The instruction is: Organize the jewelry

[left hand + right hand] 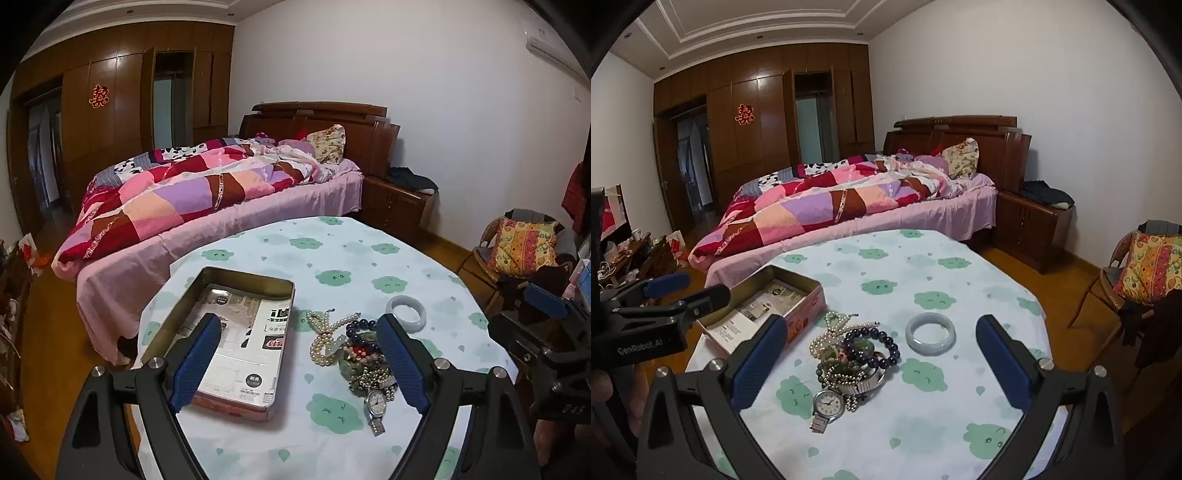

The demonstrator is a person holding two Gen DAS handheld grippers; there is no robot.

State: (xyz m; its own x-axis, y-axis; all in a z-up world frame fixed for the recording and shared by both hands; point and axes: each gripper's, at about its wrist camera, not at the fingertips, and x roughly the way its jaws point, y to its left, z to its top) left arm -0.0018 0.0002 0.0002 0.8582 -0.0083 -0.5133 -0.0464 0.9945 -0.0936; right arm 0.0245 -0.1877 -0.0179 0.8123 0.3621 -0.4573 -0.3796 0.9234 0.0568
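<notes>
A pile of jewelry (354, 350) lies on the table: a pearl necklace (321, 339), a dark bead bracelet (871, 345), green beads and a silver wristwatch (375, 404). It also shows in the right wrist view (849, 358), with the watch (827, 404) nearest me. A pale jade bangle (406, 314) lies apart to the right, seen also in the right wrist view (931, 333). An open metal tin (236, 339) lined with printed paper stands to the left. My left gripper (297, 334) is open above the tin and pile. My right gripper (879, 338) is open above the jewelry.
The round table (923, 266) has a white cloth with green cloud prints. A bed with a patchwork quilt (177, 199) stands behind it. A wooden nightstand (1030, 225) and a chair with a cushion (1148, 269) are to the right. The tin (764, 306) shows at left.
</notes>
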